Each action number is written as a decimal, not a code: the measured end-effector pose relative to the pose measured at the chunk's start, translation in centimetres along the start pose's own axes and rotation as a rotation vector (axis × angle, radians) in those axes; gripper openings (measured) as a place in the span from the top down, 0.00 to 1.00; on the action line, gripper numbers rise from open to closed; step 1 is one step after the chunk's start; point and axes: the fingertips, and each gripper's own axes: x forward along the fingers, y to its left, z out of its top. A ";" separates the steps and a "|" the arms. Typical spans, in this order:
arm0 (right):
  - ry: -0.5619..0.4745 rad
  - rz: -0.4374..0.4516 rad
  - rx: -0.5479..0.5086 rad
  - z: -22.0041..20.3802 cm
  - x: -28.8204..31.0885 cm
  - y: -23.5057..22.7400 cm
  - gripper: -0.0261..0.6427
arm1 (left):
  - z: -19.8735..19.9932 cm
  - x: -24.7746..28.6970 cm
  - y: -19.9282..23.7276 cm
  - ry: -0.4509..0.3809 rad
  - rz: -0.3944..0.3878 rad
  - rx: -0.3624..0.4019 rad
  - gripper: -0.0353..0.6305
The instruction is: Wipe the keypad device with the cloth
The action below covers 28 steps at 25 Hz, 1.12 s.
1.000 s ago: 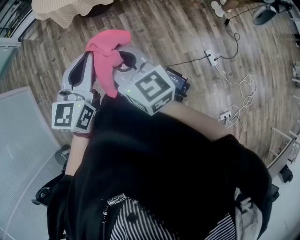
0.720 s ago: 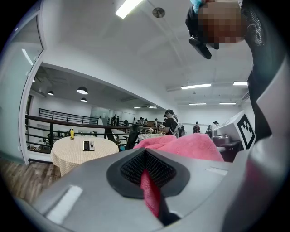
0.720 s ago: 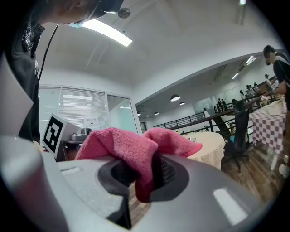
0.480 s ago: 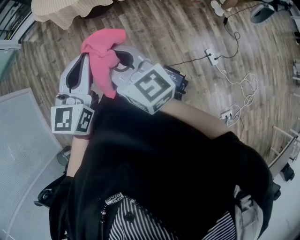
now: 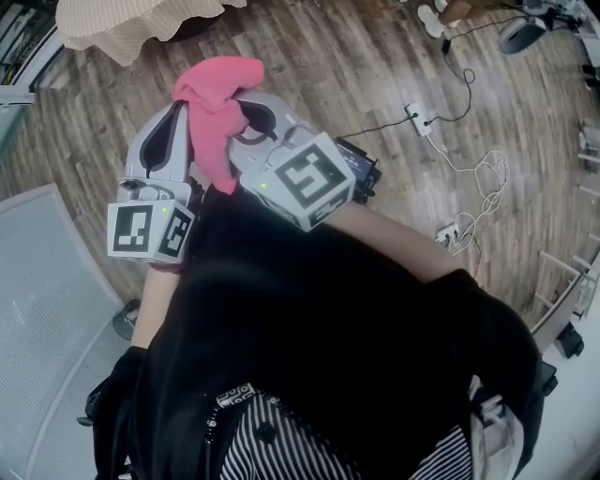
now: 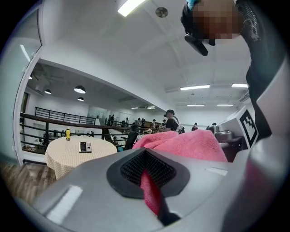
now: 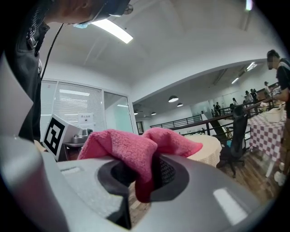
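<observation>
A pink cloth (image 5: 214,105) is bunched between my two grippers, which I hold close to my chest above the wooden floor. My left gripper (image 5: 174,114) is shut on one thin fold of the cloth (image 6: 152,195). The rest of it piles up over the jaws. My right gripper (image 5: 246,105) is shut on a thick fold of the same cloth (image 7: 138,174), with a tail hanging below. The keypad device (image 6: 84,146) lies far off on a round table with a cream cloth (image 6: 68,156). It does not show in the head view.
A yellow bottle (image 6: 67,133) stands on that round table (image 5: 122,23). Cables and power strips (image 5: 422,114) trail over the floor at right. A dark flat box (image 5: 361,169) lies behind the right gripper's cube. A grey panel (image 5: 47,309) fills the left.
Both grippers, with the cloth between them, drifted slightly left and then back. The hold on the cloth is the same.
</observation>
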 end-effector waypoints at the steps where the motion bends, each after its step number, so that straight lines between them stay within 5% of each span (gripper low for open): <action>1: 0.000 -0.005 0.002 0.2 0.7 -0.6 0.86 | 0.2 0.7 0.6 0.002 -0.006 -0.002 0.94; 16: 0.025 -0.082 0.004 3.2 13.4 -5.3 0.86 | 3.0 7.5 12.8 0.017 -0.052 0.000 0.95; 28: 0.061 -0.088 -0.009 5.2 25.9 -3.3 0.86 | 4.9 7.3 25.3 0.003 -0.078 -0.031 0.95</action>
